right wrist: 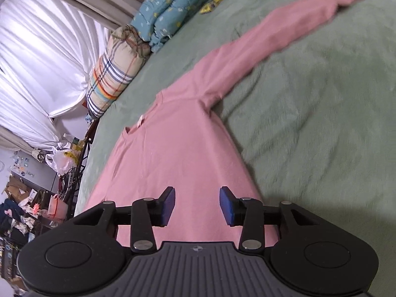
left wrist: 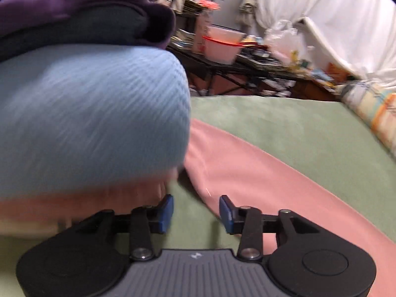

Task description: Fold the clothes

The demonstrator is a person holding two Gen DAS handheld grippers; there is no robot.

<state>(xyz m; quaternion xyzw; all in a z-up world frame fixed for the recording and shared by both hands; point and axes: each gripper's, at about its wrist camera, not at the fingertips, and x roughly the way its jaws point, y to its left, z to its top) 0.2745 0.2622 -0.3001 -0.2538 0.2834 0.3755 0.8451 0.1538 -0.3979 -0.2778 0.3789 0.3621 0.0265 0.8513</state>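
A pink long-sleeved shirt (right wrist: 173, 148) lies flat on the green blanket (right wrist: 309, 99), one sleeve (right wrist: 284, 29) stretched out toward the far corner. My right gripper (right wrist: 197, 205) hovers over the shirt's body, open, nothing between its blue pads. In the left wrist view the shirt (left wrist: 247, 173) runs diagonally across the blanket (left wrist: 284, 123). My left gripper (left wrist: 196, 212) is open over the blanket beside the shirt's edge, holding nothing. Close on its left stands a stack of folded clothes: a light blue ribbed piece (left wrist: 86, 113), a dark grey one (left wrist: 74, 32) and a purple one (left wrist: 74, 0) on top.
A plaid pillow (right wrist: 113, 74) and a teal quilt (right wrist: 170, 7) line the bed's far side under white curtains (right wrist: 49, 49). Past the bed's edge stands a cluttered black table (left wrist: 247, 59) with a white tub (left wrist: 222, 47). A plastic bag (right wrist: 61, 158) sits near it.
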